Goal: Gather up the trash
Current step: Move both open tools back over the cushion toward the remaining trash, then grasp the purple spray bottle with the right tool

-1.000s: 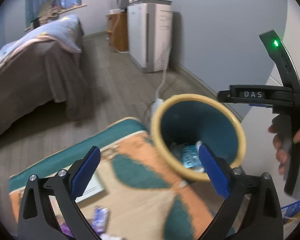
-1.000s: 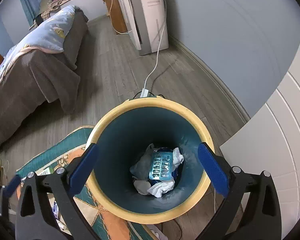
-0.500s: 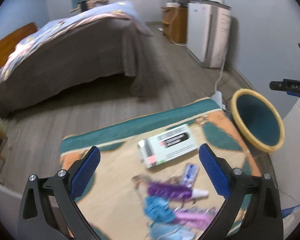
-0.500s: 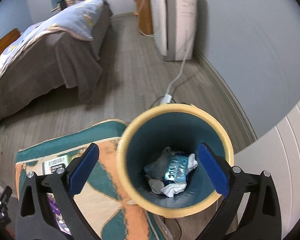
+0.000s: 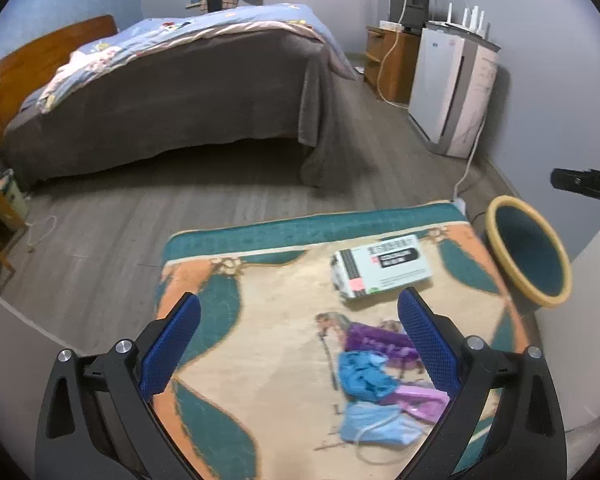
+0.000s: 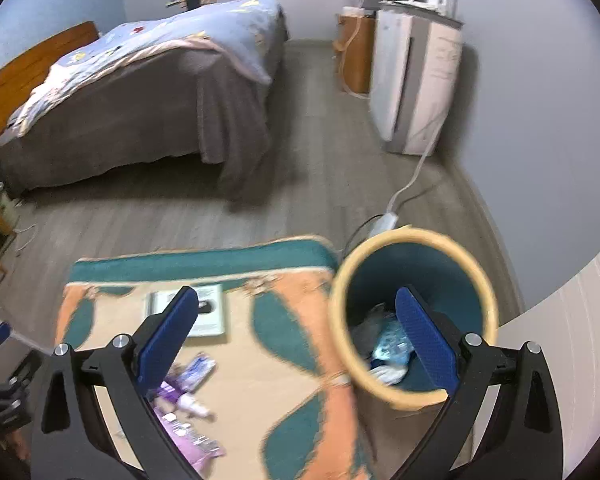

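Left gripper (image 5: 298, 354) gapes empty above patterned teal-orange rug (image 5: 260, 360); crumpled blue-purple wrappers (image 5: 376, 376) below right finger. Right gripper (image 6: 296, 344) spread wide, empty, beside yellow-rimmed teal bin (image 6: 414, 320).

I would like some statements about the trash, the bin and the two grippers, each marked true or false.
1. The left gripper is open and holds nothing. True.
2. The bin is empty. False: it has trash inside.
3. A white box lies on the rug. True.
4. The bin stands on the bed. False: it stands on the floor beside the rug.
5. The right gripper grips a blue mask. False: it is open and empty.
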The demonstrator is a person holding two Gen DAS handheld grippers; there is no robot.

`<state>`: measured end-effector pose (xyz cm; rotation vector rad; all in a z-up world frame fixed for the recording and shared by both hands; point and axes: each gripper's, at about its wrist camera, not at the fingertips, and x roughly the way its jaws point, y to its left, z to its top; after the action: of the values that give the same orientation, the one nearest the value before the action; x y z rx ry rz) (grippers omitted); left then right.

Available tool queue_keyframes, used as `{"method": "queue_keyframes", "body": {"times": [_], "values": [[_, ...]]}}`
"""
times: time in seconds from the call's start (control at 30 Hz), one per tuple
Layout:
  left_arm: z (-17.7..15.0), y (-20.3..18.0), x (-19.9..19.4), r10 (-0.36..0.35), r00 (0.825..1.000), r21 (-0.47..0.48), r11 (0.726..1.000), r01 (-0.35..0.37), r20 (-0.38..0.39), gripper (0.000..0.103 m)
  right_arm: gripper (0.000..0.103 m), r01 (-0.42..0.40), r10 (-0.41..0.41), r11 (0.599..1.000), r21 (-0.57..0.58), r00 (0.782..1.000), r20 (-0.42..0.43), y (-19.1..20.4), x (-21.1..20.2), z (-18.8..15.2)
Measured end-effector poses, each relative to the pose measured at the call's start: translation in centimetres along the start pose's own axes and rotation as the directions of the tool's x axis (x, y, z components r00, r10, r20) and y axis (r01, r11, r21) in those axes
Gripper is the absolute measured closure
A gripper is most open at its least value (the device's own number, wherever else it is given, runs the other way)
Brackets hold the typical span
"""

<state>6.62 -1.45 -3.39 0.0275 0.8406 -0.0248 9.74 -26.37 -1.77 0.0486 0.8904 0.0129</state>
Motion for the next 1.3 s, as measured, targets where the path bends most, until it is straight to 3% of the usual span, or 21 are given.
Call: {"method": "queue_keyframes", "body": {"times": [0.2,0.3,0.57,0.77,0.93,1.03,1.23,1.3], "values": [[-0.1,1.8,1.1,0.002,0.999,-0.054,0.999,-0.004,-0.034,0.005,0.006,-0.015,0.019,0.998,0.066,0.998,-0.065,2.5,1.3,-3.3],[-0.2,2.5,1.4,0.003,0.999,-0.075,0.997,-0.006,-0.044,0.005,0.006,-0.015,0.02,0.999,0.039,0.993,-0.113,4.0,2.6,-5.3],[-0.1,2.6,2.2,0.05,0.998,-0.008,0.999,-0.051,-0.048,0.005,0.006,-0.035,0.04,0.999,0.027,0.969,-0.242,6.8,6.3,-9.4],[-0.5,2.9,3.3,0.075,0.993,0.02,0.997,-0.073,-0.088,0.005,0.006,-0.011,-0.005,0.998,-0.054,0.962,-0.274,8.4,8.8,-10.1],[-0.7,3.7,4.2,0.081,0.989,-0.002,0.997,-0.082,-0.12,0.005,0.006,-0.045,0.0,0.99,-0.134,0.949,-0.314,10.8,10.9,-11.0],[-0.6,4.2,4.5,0.078,0.988,-0.016,0.997,-0.081,-0.135,0.005,0.013,-0.061,-0.015,0.973,-0.224,0.946,-0.323,12.7,11.8,-11.6],[-0.8,4.8,4.9,0.06,0.985,-0.032,0.997,-0.066,-0.159,0.005,0.047,-0.12,-0.013,0.928,-0.351,0.935,-0.354,15.8,13.9,-12.7],[-0.8,5.0,5.0,0.057,0.985,-0.036,0.997,-0.064,-0.163,0.005,0.048,-0.129,-0.017,0.917,-0.379,0.934,-0.357,16.5,14.4,-12.9]]}}
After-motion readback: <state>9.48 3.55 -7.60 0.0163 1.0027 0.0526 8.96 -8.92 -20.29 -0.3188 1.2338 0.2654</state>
